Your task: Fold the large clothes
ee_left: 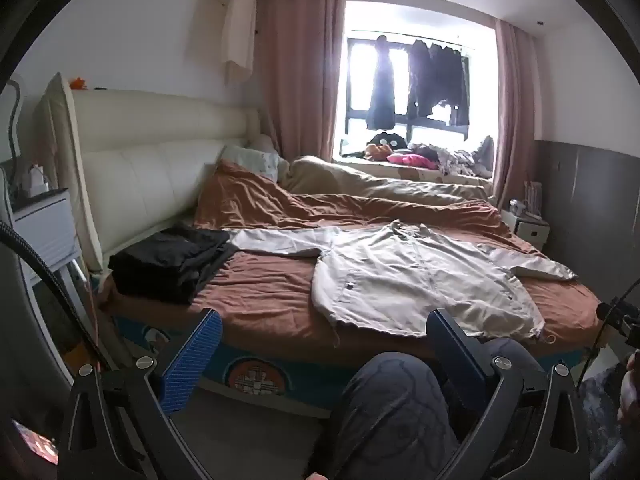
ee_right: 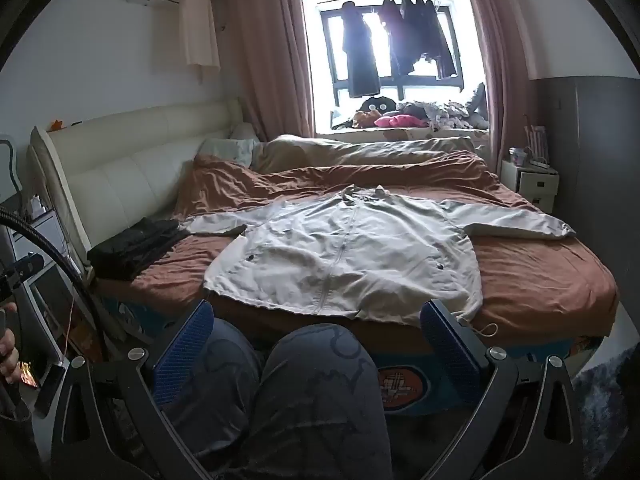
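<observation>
A light grey zip jacket (ee_left: 408, 276) (ee_right: 344, 256) lies spread flat on the bed, front up, both sleeves stretched out sideways, hem toward me at the bed's near edge. My left gripper (ee_left: 324, 340) hangs open in front of the bed, short of the hem, nothing between its blue pads (ee_left: 192, 360). My right gripper (ee_right: 318, 332) is open too, held over the person's knees (ee_right: 316, 384), its fingers framing the jacket's hem from a distance. Neither touches the cloth.
A folded pile of black clothes (ee_left: 172, 260) (ee_right: 136, 246) sits at the bed's left, on the brown sheet (ee_right: 536, 276). Rumpled brown and beige duvets lie behind the jacket. A white nightstand (ee_right: 530, 182) stands at the right, a cream headboard (ee_left: 140, 160) at the left, clothes hang at the window.
</observation>
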Demonstrator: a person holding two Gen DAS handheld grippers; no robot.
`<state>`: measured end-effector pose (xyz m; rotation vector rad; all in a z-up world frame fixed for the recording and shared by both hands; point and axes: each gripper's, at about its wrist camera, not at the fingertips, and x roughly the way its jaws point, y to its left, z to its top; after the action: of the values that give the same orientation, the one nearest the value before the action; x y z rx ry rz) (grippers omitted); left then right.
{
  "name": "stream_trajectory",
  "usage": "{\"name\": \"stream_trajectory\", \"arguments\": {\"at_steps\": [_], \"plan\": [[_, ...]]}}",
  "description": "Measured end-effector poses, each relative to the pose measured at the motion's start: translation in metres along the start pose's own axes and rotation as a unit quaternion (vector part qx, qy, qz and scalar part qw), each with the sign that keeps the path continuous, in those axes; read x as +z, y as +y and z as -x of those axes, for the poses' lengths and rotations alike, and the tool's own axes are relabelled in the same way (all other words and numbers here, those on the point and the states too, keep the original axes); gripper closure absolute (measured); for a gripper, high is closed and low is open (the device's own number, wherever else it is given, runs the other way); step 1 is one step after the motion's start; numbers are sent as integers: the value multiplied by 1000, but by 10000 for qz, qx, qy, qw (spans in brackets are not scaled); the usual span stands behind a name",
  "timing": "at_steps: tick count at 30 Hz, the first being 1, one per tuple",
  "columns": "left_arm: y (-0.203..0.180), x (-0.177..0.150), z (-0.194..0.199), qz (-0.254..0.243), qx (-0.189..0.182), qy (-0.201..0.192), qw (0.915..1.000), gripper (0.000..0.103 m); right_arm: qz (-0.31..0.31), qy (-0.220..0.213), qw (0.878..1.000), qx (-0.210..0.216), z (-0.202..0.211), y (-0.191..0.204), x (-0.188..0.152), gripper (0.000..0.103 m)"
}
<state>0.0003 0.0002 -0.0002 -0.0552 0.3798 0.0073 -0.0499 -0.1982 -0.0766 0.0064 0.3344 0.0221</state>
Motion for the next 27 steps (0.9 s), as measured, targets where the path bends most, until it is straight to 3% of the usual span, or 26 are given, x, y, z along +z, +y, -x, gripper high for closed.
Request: {"name": "stream_trajectory", "arguments": {"at_steps": [27], "plan": [[-1, 0, 5, -133, -206, -138, 9996, 0, 44, -61, 9999, -78, 7, 2, 3, 0]]}}
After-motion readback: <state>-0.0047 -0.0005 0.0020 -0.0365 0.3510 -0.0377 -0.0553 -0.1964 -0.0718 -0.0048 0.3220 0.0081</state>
